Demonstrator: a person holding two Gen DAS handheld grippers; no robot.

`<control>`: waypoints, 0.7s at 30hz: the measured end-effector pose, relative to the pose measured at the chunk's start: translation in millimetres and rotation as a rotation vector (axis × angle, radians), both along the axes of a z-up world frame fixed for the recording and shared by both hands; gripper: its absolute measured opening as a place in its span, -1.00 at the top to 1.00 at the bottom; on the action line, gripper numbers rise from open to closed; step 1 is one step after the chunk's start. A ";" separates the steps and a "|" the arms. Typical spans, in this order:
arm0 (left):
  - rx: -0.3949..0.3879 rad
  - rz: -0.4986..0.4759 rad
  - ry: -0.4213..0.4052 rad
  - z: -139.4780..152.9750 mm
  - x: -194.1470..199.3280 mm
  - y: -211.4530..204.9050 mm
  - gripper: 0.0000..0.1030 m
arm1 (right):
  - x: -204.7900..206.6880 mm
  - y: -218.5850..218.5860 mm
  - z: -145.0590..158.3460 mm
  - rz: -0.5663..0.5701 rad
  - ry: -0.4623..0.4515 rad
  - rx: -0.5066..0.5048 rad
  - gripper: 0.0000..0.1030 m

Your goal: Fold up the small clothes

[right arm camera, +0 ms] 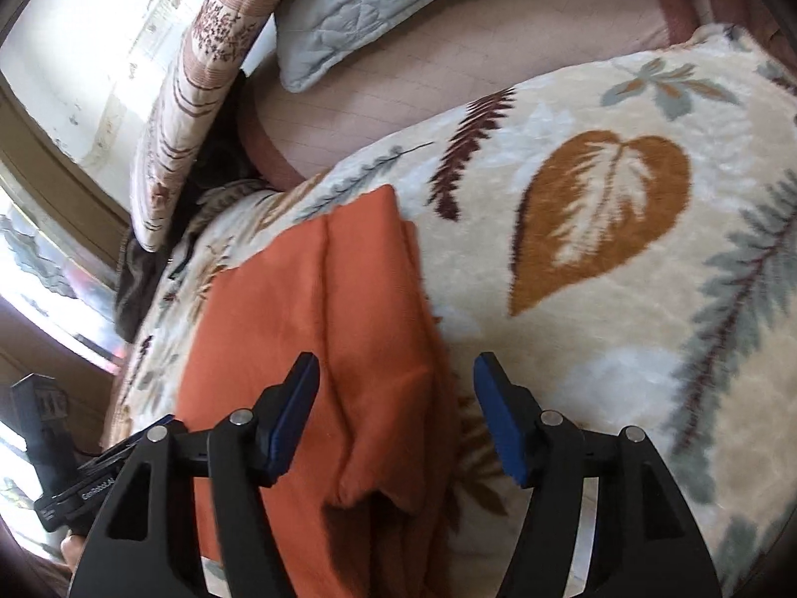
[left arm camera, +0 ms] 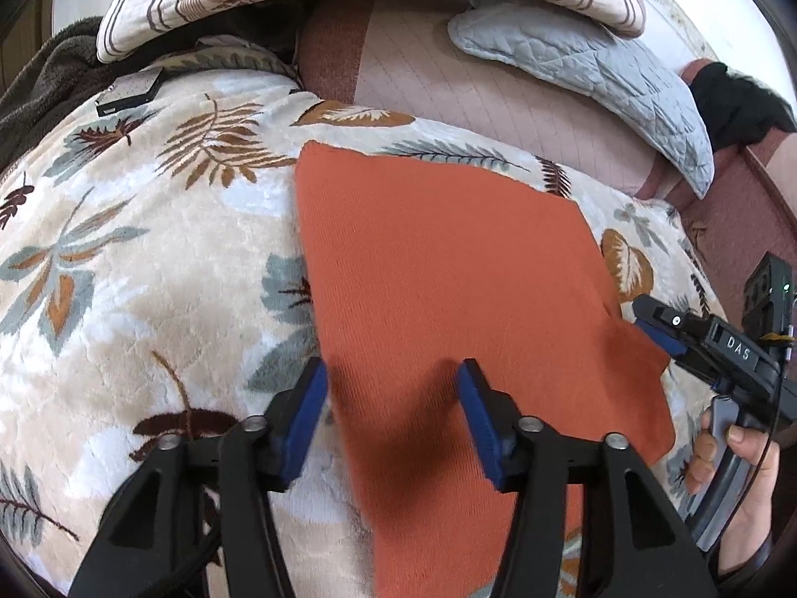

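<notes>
Two hand-held grippers are hovering over one rust-orange knit garment (left arm camera: 438, 269) that is lying flat on the leaf-print blanket (left arm camera: 149, 249) on the bed. Left hand-held gripper (left arm camera: 393, 413) is standing with jaws apart, gripping nothing, the cloth's near left edge lying between and under its pads. Right hand-held gripper (right arm camera: 396, 418) is likewise gaping and empty over the near right edge. From the left view the garment's long axis is running from 6 toward 12 o'clock, leaning slightly to 11, its far corner pointing away; both hands seem about equally near.
</notes>
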State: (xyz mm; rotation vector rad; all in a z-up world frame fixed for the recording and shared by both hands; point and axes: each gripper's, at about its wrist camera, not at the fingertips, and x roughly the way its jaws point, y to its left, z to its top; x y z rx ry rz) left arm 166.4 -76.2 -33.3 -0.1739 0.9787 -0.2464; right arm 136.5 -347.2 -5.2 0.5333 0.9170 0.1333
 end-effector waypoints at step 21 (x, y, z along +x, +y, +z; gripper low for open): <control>-0.111 0.028 0.071 -27.8 29.3 -6.2 -0.30 | 24.7 -2.9 -42.9 0.098 0.102 0.243 -0.08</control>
